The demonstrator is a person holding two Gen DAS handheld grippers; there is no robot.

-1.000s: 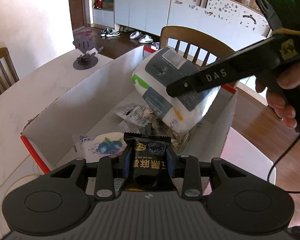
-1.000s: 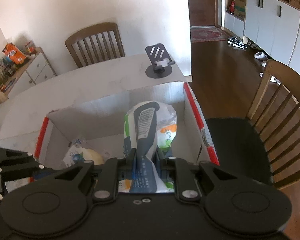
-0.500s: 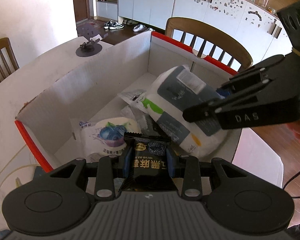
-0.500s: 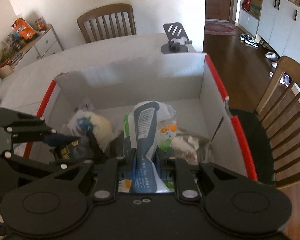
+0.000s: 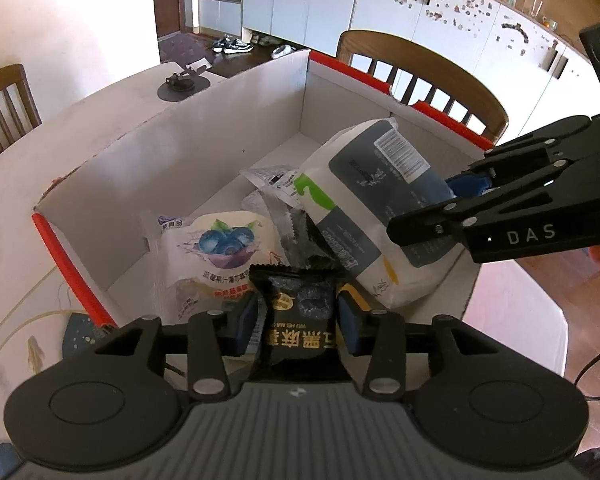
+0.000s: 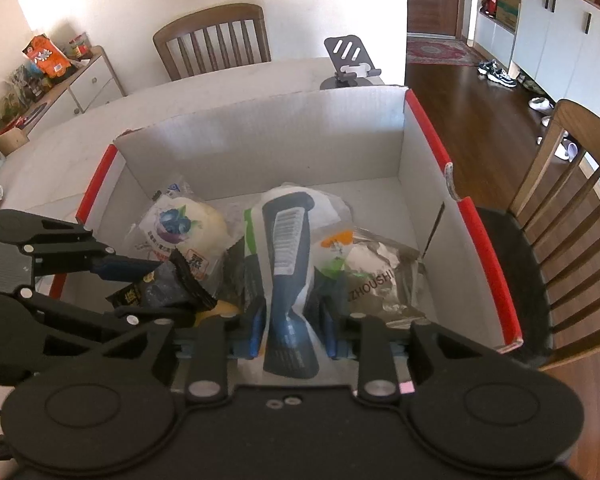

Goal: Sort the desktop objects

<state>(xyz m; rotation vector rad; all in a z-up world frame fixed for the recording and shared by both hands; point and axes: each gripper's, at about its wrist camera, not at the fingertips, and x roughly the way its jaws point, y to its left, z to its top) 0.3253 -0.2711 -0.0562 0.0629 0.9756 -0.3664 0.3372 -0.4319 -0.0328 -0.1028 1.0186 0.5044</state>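
Observation:
A white cardboard box with red rims stands on the table. My left gripper is shut on a black snack packet at the box's near edge; it also shows in the right wrist view. My right gripper is shut on a white and blue-grey pack and holds it low inside the box, over other packets; the pack shows in the left wrist view. A blueberry bun packet lies in the box.
A silver packet and clear wrappers lie in the box. A phone stand sits on the table behind it. Wooden chairs stand at the far side and to the right.
Both grippers have moved down toward the box with their loads. The white and blue-grey pack has gone from above the box to low among the packets.

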